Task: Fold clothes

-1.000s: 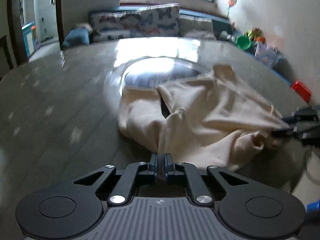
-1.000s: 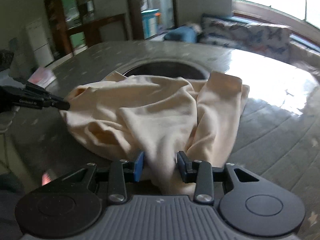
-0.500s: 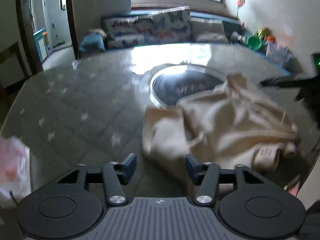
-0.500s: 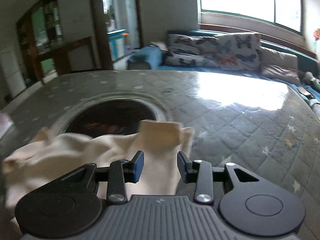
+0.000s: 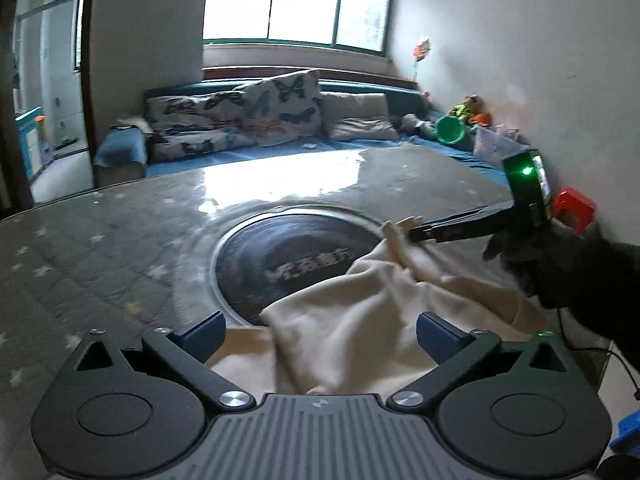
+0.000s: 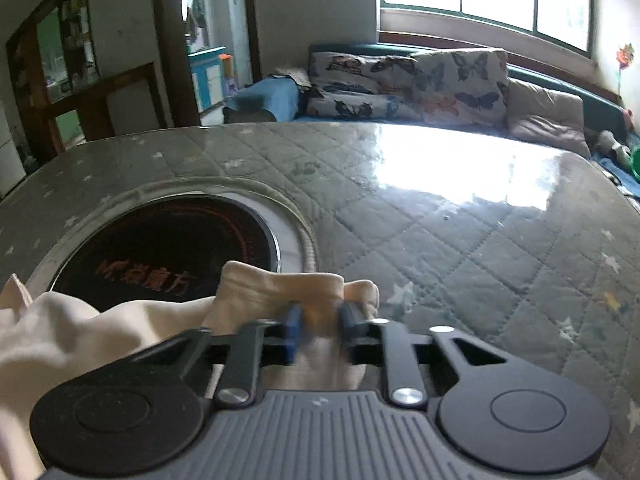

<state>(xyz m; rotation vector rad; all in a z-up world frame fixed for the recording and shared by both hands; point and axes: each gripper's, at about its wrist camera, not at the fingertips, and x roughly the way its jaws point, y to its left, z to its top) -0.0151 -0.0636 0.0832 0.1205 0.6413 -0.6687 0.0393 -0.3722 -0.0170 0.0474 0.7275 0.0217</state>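
1. The crumpled cream-coloured cloth garment (image 5: 352,320) lay on the grey quilted, glass-topped table (image 6: 460,216), partly over the round black inset hob (image 5: 288,256) at its middle.
2. The left tool (image 5: 318,334) hung over the near edge of the garment, its blue-padded fingers (image 5: 204,330) spread wide, gripping nothing.
3. The right tool (image 6: 320,320) had its fingers drawn close on a bunched fold at the garment's far corner; motion blur hid how firmly they pinched.

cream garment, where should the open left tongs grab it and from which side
Probably the near hem of the cream garment, coming in low from the near table edge. That edge lies bunched between the wide-open left tongs, while the right tongs pinch the far raised fold.
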